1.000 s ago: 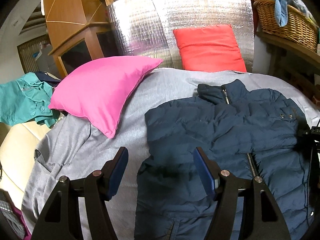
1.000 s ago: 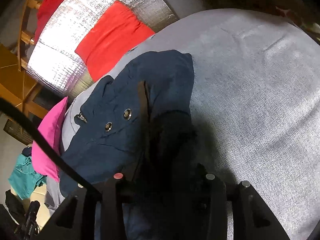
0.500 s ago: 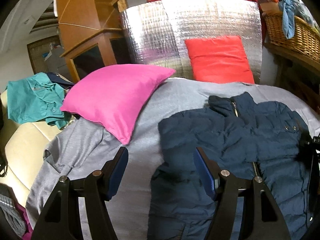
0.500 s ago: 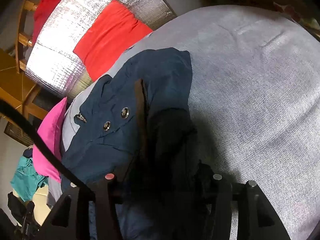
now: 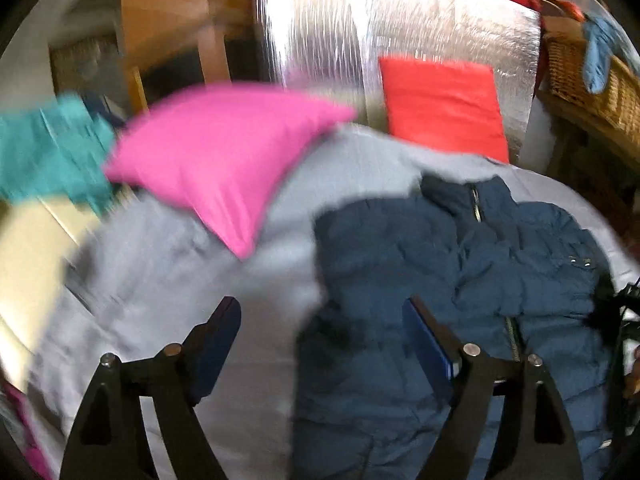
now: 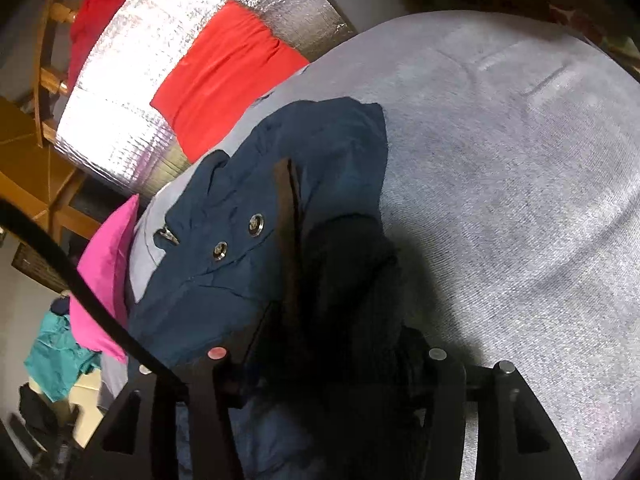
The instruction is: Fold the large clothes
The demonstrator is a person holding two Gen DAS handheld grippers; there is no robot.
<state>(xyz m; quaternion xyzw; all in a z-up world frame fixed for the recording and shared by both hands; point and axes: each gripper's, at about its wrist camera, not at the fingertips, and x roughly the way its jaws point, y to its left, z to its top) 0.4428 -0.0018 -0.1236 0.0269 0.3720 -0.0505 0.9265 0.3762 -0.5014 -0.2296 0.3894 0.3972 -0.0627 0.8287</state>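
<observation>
A navy quilted jacket (image 5: 460,288) lies front up on a grey sheet (image 5: 180,280), collar toward the pillows. My left gripper (image 5: 322,332) is open and empty, hovering over the jacket's left edge. In the right wrist view the jacket (image 6: 240,272) is bunched, with its dark sleeve cuff (image 6: 352,280) folded over. My right gripper (image 6: 328,364) is closed on this sleeve fabric; its fingertips are buried in the cloth. The right gripper also shows at the left wrist view's right edge (image 5: 616,320).
A pink pillow (image 5: 216,160) lies left of the jacket, a red pillow (image 5: 440,108) leans on a silver foil panel (image 5: 360,40). Teal clothes (image 5: 48,152) lie at far left. A wicker basket (image 5: 592,80) stands on a shelf at right. Grey sheet (image 6: 500,160) spreads right.
My left gripper has swung left and back, so the jacket shifts right in its view, which is now blurred. The right gripper keeps its hold on the sleeve and has barely moved.
</observation>
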